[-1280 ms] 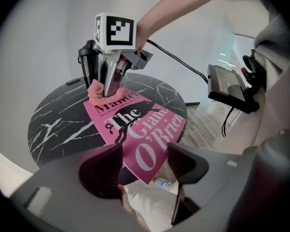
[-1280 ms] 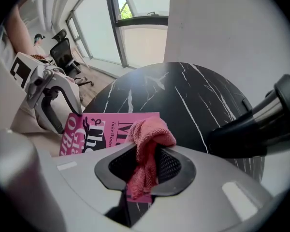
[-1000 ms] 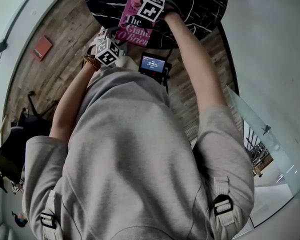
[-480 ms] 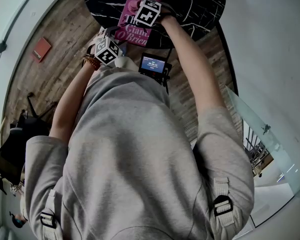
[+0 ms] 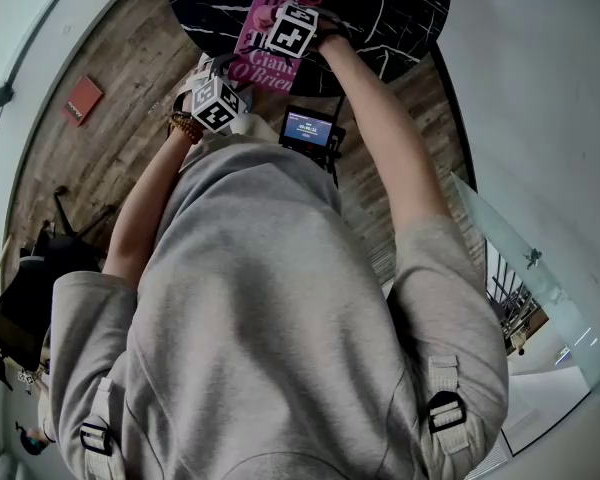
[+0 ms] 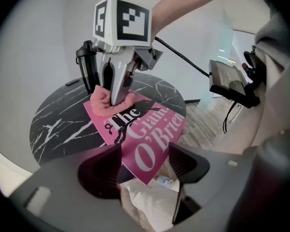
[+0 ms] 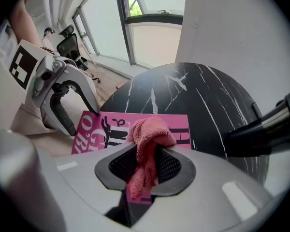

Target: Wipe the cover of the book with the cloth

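Note:
A pink book (image 5: 263, 60) with white and black lettering lies at the near edge of a round black marble table (image 5: 390, 18). My right gripper (image 7: 146, 166) is shut on a pink cloth (image 7: 150, 134) and holds it down on the far part of the cover (image 7: 121, 127). From the left gripper view, that gripper (image 6: 117, 93) stands upright over the cloth (image 6: 102, 102). My left gripper (image 6: 145, 166) straddles the book's near corner (image 6: 147, 166), which overhangs the table edge. Its jaws are opening and the pads stand clear of the book.
A black flask (image 6: 86, 66) stands at the back of the table. A small screen on a cable (image 6: 228, 81) hangs by the person's waist. Crumpled white plastic (image 6: 150, 202) lies below the table edge. On the wooden floor are a reddish flat item (image 5: 83, 96) and a dark chair (image 5: 20, 308).
The right gripper and cloth have slid a little along the cover toward the person. The left gripper has stayed at the book's near corner.

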The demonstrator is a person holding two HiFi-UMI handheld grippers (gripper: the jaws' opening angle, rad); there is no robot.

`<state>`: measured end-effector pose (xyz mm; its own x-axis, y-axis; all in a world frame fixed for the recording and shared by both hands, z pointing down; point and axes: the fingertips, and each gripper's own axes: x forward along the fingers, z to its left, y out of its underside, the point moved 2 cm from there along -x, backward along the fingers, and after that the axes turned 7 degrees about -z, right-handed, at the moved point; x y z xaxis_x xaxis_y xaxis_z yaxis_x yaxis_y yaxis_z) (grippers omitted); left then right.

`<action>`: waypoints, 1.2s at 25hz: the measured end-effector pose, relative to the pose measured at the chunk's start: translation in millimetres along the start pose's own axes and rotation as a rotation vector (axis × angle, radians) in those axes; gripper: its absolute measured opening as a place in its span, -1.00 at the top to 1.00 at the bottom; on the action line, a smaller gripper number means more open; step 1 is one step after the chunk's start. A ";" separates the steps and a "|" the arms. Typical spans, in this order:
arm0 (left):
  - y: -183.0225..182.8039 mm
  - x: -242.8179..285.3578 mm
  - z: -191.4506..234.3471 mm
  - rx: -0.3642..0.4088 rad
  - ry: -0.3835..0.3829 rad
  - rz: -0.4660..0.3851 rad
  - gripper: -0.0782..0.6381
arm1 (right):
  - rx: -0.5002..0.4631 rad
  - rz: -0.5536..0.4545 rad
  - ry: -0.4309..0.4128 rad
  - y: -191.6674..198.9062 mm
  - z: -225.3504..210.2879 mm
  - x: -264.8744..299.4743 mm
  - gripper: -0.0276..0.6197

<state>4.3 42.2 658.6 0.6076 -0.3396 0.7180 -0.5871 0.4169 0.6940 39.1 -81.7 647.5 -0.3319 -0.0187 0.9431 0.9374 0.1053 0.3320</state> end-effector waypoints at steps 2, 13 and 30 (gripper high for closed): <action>-0.1 -0.5 -0.7 0.001 -0.005 -0.007 -0.07 | -0.002 -0.002 -0.002 -0.8 3.0 -0.4 0.60; 0.4 -0.6 -0.3 -0.002 -0.011 -0.018 -0.07 | 0.000 -0.017 -0.017 -1.9 15.6 -0.6 0.60; 1.0 -0.8 1.7 -0.013 -0.012 -0.023 -0.07 | 0.002 -0.041 -0.046 -4.6 39.8 0.8 0.60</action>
<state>2.4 41.4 658.8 0.6143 -0.3598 0.7023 -0.5655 0.4200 0.7098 30.3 -42.6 646.1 -0.3743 0.0226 0.9270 0.9228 0.1074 0.3699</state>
